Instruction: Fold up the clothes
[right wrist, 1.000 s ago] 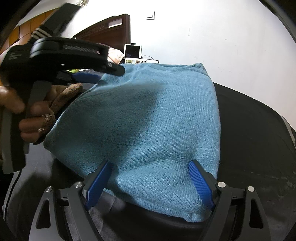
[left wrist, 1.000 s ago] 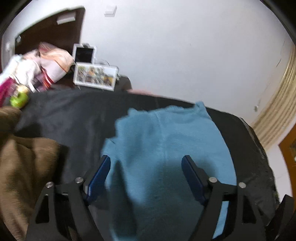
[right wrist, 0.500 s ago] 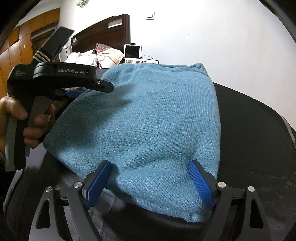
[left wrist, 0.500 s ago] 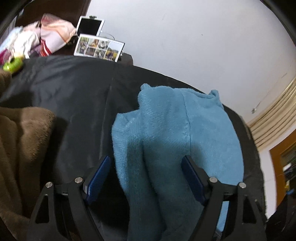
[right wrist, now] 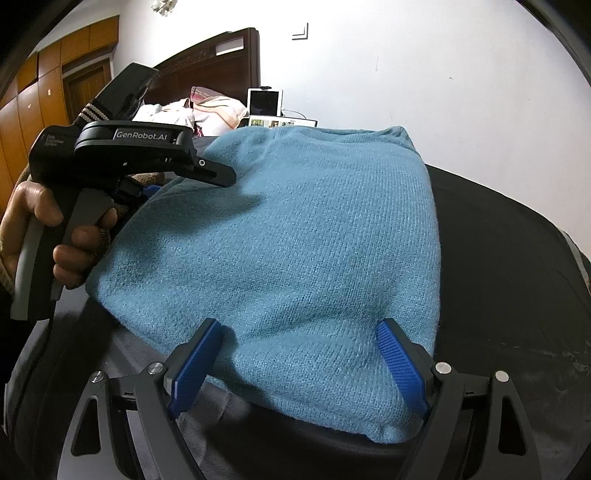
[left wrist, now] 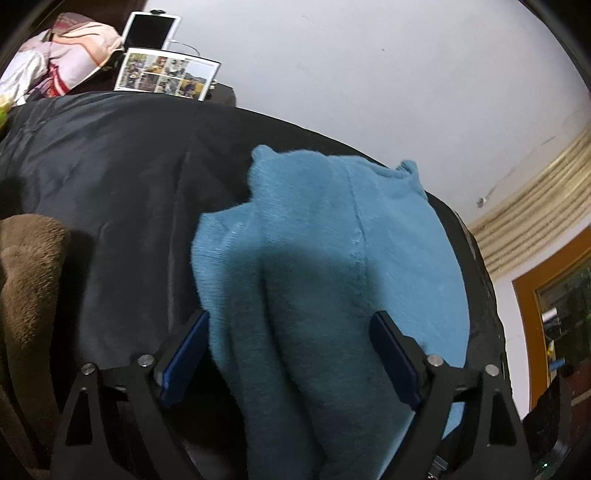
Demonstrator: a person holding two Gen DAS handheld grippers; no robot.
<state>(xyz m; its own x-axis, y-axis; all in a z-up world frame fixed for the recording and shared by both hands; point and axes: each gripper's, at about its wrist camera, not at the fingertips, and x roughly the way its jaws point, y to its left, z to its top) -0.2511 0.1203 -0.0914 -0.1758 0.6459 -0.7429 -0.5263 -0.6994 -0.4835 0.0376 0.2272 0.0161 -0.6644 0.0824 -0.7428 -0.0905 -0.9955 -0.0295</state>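
Note:
A folded blue knit sweater (right wrist: 314, 240) lies on the black sheet (right wrist: 498, 258); it also shows in the left wrist view (left wrist: 332, 258). My left gripper (left wrist: 291, 354) is open, its blue pads on either side of the sweater's near left edge, low over it. In the right wrist view the left gripper's body (right wrist: 122, 158) and the hand holding it are at the sweater's left side. My right gripper (right wrist: 299, 362) is open, its pads straddling the sweater's near edge. Neither pad pair is closed on cloth.
A brown fleece blanket (left wrist: 29, 288) lies at the left. A pile of clothes (left wrist: 62, 62), a tablet (left wrist: 151, 29) and a photo sheet (left wrist: 166, 74) are at the far end by the white wall. A dark headboard (right wrist: 214, 59) stands behind.
My left gripper has moved forward and down over the sweater's left edge; the sweater now fills more of its view. The right gripper has stayed still.

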